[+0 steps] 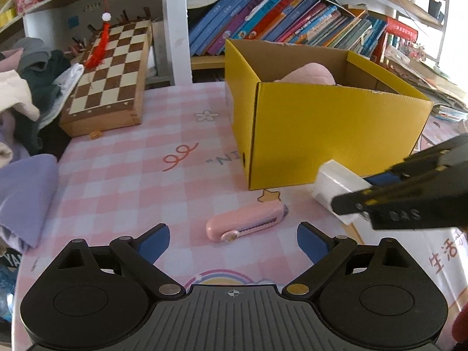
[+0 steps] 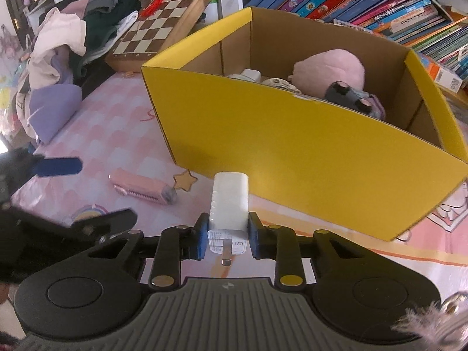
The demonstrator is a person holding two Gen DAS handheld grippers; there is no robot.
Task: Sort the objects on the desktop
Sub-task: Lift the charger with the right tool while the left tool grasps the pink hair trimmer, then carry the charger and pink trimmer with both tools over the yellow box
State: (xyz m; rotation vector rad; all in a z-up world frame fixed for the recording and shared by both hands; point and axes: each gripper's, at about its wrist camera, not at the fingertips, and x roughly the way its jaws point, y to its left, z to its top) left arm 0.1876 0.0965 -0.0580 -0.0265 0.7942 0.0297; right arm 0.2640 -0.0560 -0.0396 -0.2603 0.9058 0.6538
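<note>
The right tool [image 2: 225,241] clamps the white charger [image 2: 229,204], prongs toward its base, short of the yellow box [image 2: 292,152] ahead, likely for dropping in; the left tool [image 1: 233,244] gapes empty, pink utility knife [image 1: 245,223] just ahead on the surface [image 1: 122,175].

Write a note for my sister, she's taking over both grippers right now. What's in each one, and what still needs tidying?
Right gripper: shut on the white charger, held in front of the yellow box, not yet over it.
Left gripper: open and empty, pointed at the pink knife lying on the desk by the box's near corner.
Done: the pink plush, another white charger and some small items are already in the box.
Left: drop the held charger into the box, then probably pick up the knife and box it too.
</note>
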